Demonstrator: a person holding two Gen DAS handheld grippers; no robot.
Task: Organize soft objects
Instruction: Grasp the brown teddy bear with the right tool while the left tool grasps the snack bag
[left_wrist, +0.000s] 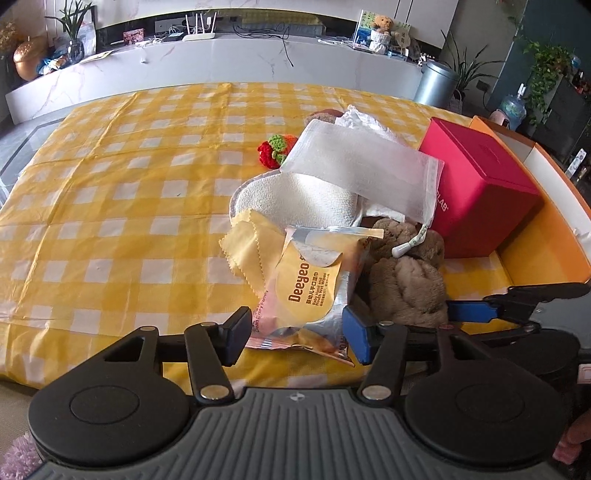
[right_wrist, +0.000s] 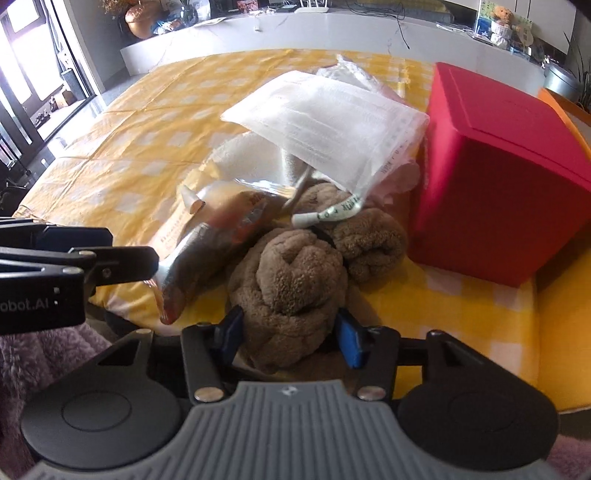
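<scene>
Both tongs tilt down: left straddles wipes pack, right straddles brown plush.

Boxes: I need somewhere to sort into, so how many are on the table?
2: a red box beside the pile, and an open orange box behind it.

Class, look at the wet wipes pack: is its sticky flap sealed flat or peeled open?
Peeled open. On the wipes pack the flap curls up off the pack's face, its loose end lifted clear instead of lying flat.
</scene>
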